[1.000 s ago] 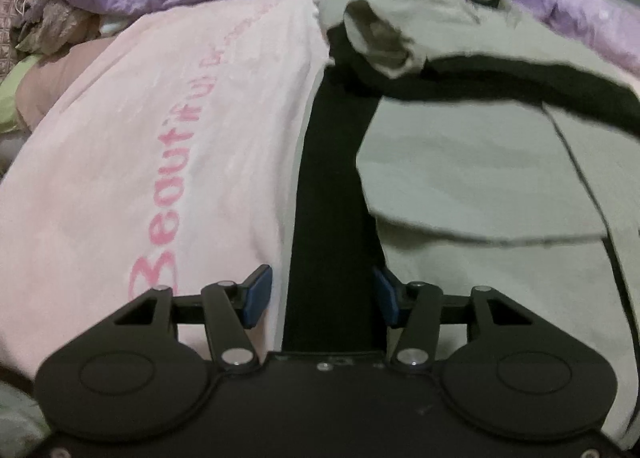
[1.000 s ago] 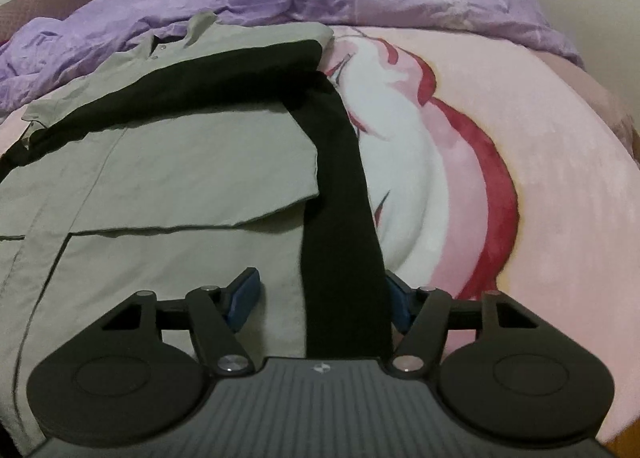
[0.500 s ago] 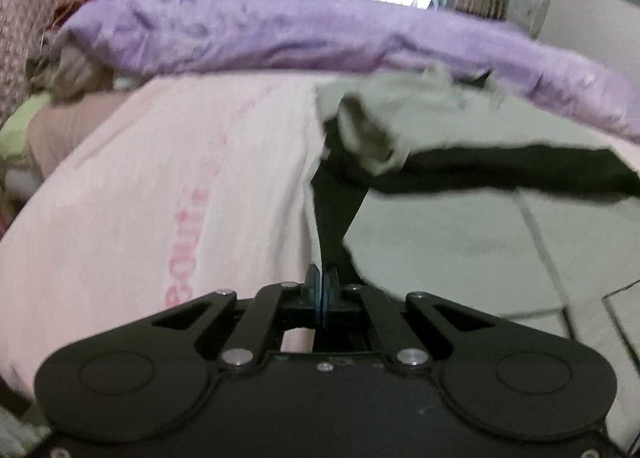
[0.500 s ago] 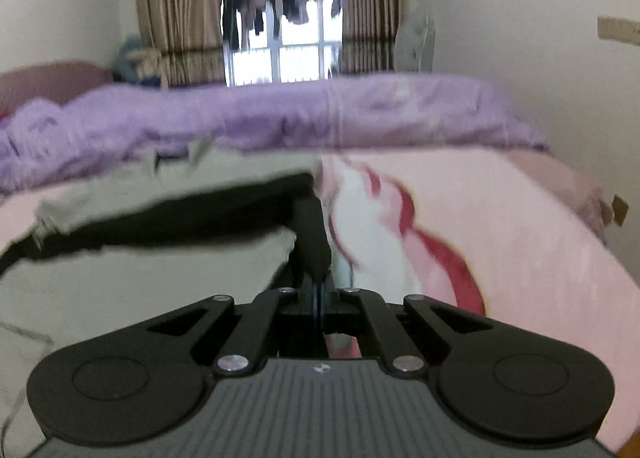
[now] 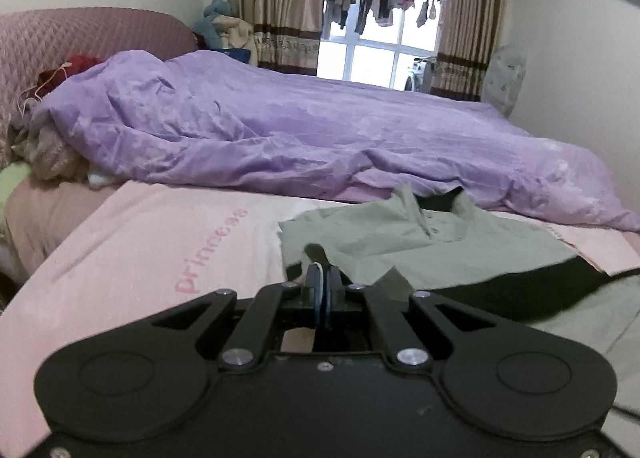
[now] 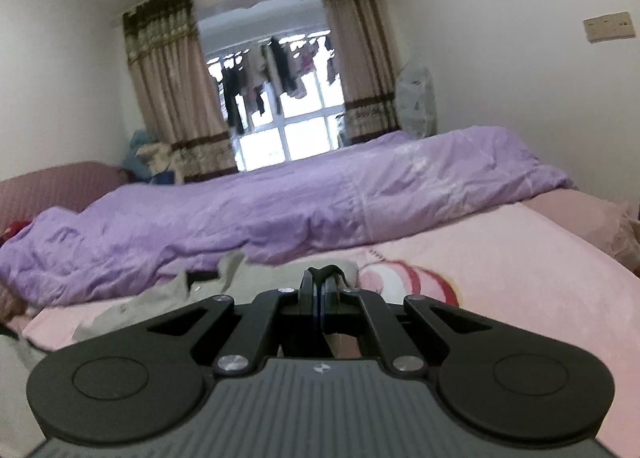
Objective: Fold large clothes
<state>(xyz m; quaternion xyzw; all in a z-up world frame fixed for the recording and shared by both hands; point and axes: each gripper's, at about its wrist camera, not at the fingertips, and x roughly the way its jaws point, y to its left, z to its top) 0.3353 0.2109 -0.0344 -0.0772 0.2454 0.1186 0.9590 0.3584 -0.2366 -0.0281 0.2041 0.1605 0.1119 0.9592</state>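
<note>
the left claw [image 5: 323,290] is pinched closed on a fold of the grey-green shirt [image 5: 400,242], a bit of white fabric showing between its blue pads. the shirt, with a black band [image 5: 520,290] across it, lies spread on a pink blanket [image 5: 160,250] printed "princess". behind it a crumpled purple duvet [image 5: 280,129] stretches across the bed, with curtains [image 5: 276,1] and a window [image 5: 380,57] beyond.

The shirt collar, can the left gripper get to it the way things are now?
Probably not yet: the left gripper is shut on the shirt's black hem. The collar lies uncovered beyond, so the path is free once it lets go.
</note>
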